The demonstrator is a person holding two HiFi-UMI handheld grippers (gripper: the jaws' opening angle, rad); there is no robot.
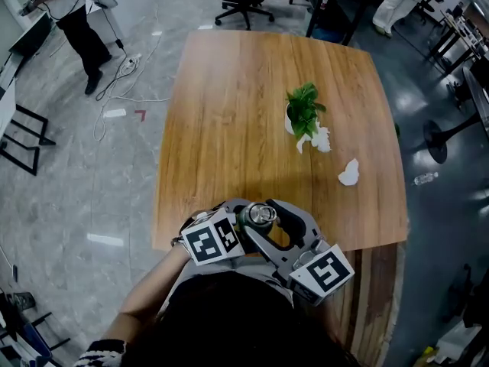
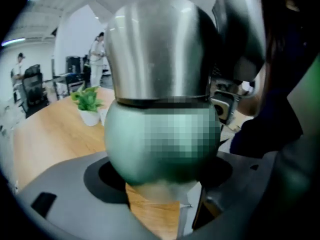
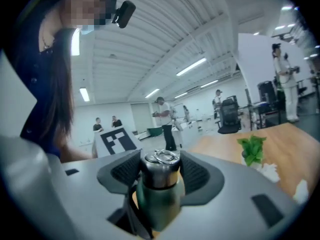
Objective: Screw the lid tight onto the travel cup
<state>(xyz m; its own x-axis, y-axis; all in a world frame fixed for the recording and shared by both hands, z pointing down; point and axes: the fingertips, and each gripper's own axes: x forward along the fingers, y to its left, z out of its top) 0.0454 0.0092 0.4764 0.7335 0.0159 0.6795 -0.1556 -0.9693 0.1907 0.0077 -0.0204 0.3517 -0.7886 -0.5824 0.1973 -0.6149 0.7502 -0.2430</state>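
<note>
1. Table point(image 1: 229, 98): wooden top, mostly bare. A potted plant point(image 1: 304, 112) stands right of centre, with crumpled paper scraps point(image 1: 349, 173) near it. All are well apart from the work.

2. Left gripper point(image 2: 162, 181): its 2 jaws are closed against the green lower body of the travel cup point(image 1: 260, 215), 1 pad on each side. This gripper acts as the holding fixture.

3. Right gripper point(image 3: 160, 170): its 2 ribbed jaws pinch the steel lid point(image 2: 157, 54) from opposite sides, just under the ring on top. This gripper acts as the turning tool.

4. Location: the cup is held at the table's near edge, close to the person's body. It cannot be told whether its base rests on the wood or hangs just above it.

5. Step in hand, as judged: tightening. The lid already sits on the body, with only a dark seam between them. How far the thread is run down cannot be told.

6. Next move calls for: a twist of the right gripper about the cup's axis while the left gripper holds the body from turning. Keep both grips square, because a tilted lid could cross-thread.

7. Orientation: the cup is upright. Its long axis runs vertically, lid and ring pointing up, base pointing down.
</note>
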